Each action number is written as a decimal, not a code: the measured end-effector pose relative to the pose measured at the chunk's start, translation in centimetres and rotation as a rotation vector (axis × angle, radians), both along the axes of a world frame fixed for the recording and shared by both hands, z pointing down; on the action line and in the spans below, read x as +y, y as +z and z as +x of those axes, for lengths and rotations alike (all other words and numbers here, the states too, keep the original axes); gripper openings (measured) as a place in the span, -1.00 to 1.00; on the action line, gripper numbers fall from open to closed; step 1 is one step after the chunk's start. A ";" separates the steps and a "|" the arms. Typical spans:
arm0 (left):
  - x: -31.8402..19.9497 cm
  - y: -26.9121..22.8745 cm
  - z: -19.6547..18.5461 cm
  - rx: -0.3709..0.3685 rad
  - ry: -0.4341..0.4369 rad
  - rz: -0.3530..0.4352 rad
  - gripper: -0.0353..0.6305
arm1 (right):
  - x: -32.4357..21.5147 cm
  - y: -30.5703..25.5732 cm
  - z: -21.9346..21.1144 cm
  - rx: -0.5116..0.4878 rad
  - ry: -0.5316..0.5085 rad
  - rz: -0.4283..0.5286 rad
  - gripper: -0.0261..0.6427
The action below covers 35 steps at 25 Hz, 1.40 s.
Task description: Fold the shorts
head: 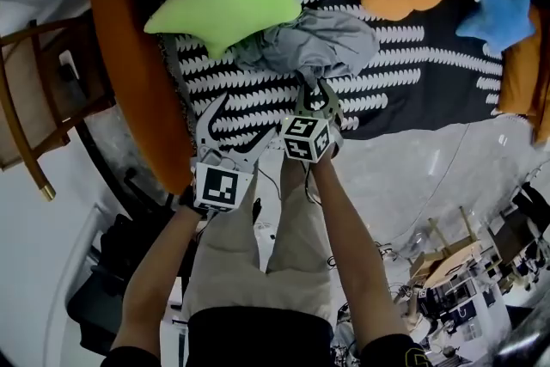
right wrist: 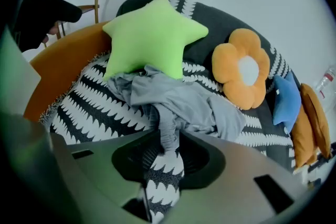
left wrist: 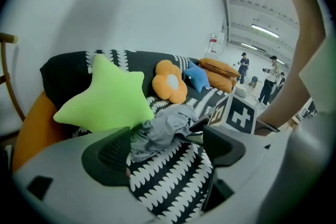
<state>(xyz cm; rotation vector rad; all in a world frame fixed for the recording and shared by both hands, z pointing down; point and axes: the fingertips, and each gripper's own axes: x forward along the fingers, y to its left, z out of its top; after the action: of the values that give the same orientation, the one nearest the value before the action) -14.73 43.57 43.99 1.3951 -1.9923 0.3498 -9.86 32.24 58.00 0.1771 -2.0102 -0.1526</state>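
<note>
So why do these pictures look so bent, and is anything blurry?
Head view: the wide lens bows everything, and the corners go black. Left gripper view: the left gripper looks soft close up, the green star cushion sharp. Right gripper view: the grey shorts are crisp, the left edge dark.

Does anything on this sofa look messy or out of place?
Yes: the grey shorts lie crumpled in a heap on the patterned throw, against the green star cushion, with one fold pinched in the right tool.
</note>
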 end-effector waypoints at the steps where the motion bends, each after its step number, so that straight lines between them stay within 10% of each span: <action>1: 0.1 0.0 0.0 -0.002 0.001 -0.003 0.42 | 0.0 0.6 0.2 0.024 -0.008 -0.009 -0.54; 13: 0.6 -0.1 1.6 0.011 -0.010 -0.002 0.42 | 0.7 0.2 1.1 0.053 -0.161 0.035 -0.46; 17: 0.7 -0.2 1.9 0.012 0.003 -0.007 0.42 | -0.7 -0.3 1.9 0.062 -0.063 -0.015 -0.83; 28: -0.1 2.4 3.5 0.041 0.061 -0.051 0.42 | -2.5 -21.7 2.9 -0.217 0.361 -0.486 -0.83; 35: -1.2 6.8 6.1 0.074 0.070 -0.092 0.39 | -3.9 -27.3 3.8 -0.298 0.518 -0.586 -0.83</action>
<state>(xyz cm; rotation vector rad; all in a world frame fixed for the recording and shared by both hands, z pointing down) -8.61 42.33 50.74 1.4016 -1.8479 0.4100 -6.10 28.31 30.73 0.3493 -2.1396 0.8225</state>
